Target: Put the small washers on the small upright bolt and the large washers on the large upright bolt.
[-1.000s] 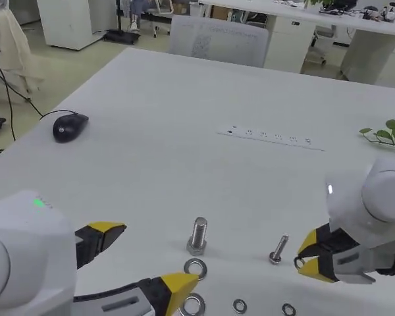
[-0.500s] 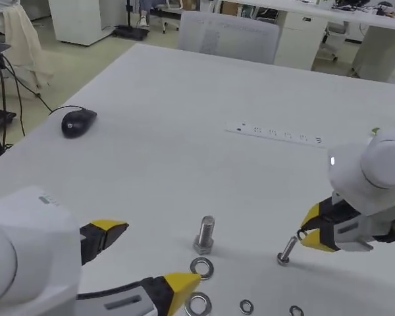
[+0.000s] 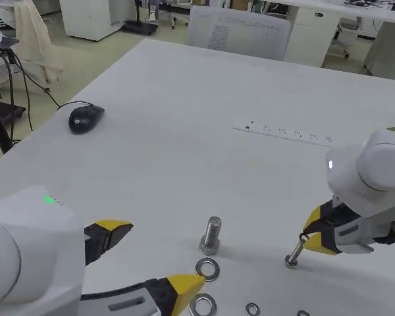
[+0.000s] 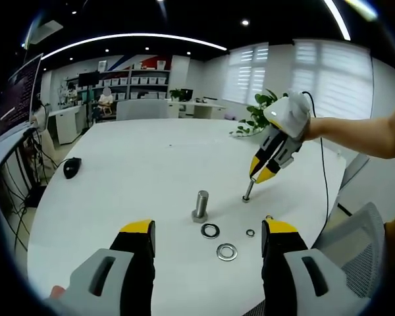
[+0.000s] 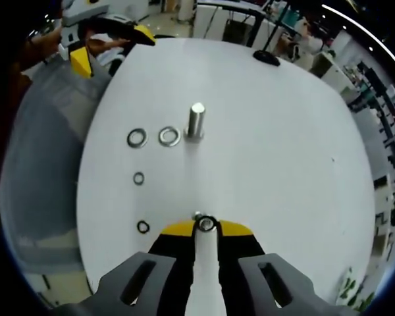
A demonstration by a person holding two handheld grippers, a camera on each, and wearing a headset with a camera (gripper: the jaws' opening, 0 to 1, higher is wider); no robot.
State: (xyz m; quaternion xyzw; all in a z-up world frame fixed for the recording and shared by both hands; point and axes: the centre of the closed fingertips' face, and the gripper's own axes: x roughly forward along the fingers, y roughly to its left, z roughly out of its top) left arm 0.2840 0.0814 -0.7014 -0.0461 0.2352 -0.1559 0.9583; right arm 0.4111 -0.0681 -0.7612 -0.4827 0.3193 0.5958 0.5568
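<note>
The right gripper [image 3: 305,237] was clamped on a thin steel ring, a small washer [image 5: 205,224]. Its yellow-tipped jaws pinched the ring right at the top end of the small bolt [image 3: 293,253], which leaned rather than stood. Whether the ring sat over the threads could not be told. In the head view, the large bolt [image 3: 210,236] stood at the small bolt's nine o'clock, hex head down and threaded shank upright. Two flat large washers [image 3: 207,268] lay at its six o'clock and two loose small washers [image 5: 139,178] at its five o'clock. The left gripper [image 3: 151,257] hung with jaws spread wide, holding nothing, over the smooth white table [image 3: 184,131].
</note>
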